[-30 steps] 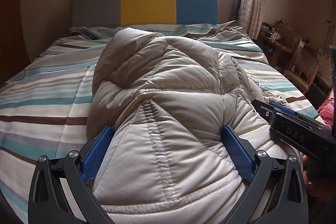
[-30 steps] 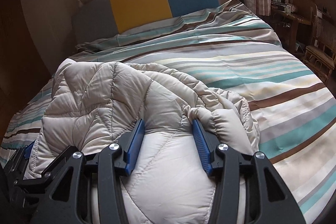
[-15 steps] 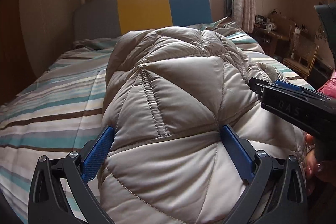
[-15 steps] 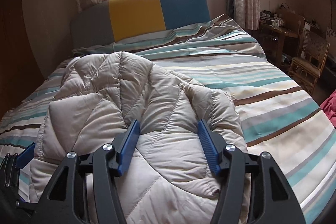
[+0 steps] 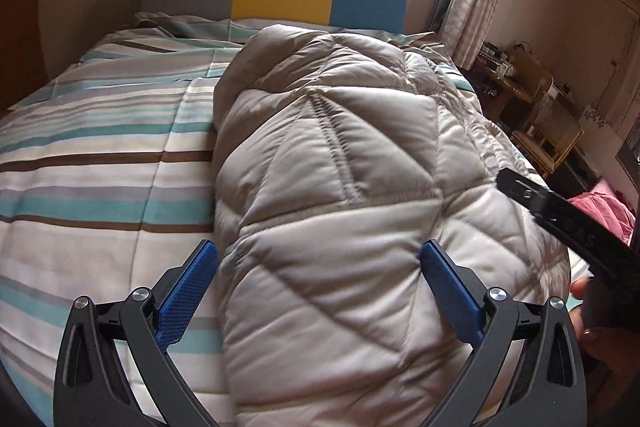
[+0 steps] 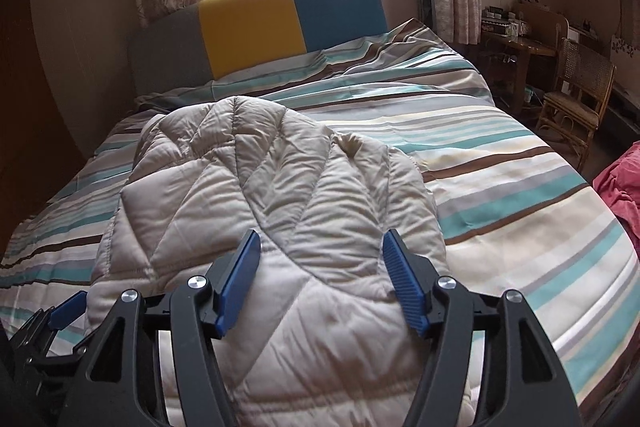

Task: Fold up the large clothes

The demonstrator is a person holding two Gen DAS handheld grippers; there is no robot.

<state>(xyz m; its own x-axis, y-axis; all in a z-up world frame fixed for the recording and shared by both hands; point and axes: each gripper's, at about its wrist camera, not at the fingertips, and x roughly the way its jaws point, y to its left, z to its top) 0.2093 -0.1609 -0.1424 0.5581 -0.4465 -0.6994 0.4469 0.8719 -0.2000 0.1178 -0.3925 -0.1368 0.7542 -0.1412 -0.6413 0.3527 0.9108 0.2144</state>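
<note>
A beige quilted puffer jacket (image 5: 340, 147) lies folded on the striped bed (image 5: 100, 167), its length running toward the headboard. My left gripper (image 5: 320, 291) straddles its near end with jaws wide; the left pad sits at the jacket's edge over the sheet. My right gripper (image 6: 322, 279) hovers over the jacket (image 6: 260, 187) at its near right part. Its jaws are opening, with the fabric below and between the blue pads, which do not pinch it. The left gripper's blue pad (image 6: 66, 307) shows at the lower left of the right wrist view.
The grey, yellow and blue headboard (image 6: 256, 27) stands under a bright window. Right of the bed (image 6: 520, 207) are a wooden table (image 6: 516, 43) and a rattan chair (image 6: 576, 95). Pink cloth (image 6: 624, 179) lies at the bed's right edge. A hand (image 5: 592, 335) holds the right gripper's black body (image 5: 580, 231).
The right jaws have widened and let go of the fold they pinched. Both grippers have drawn back and up. The jacket now lies flatter on the bed.
</note>
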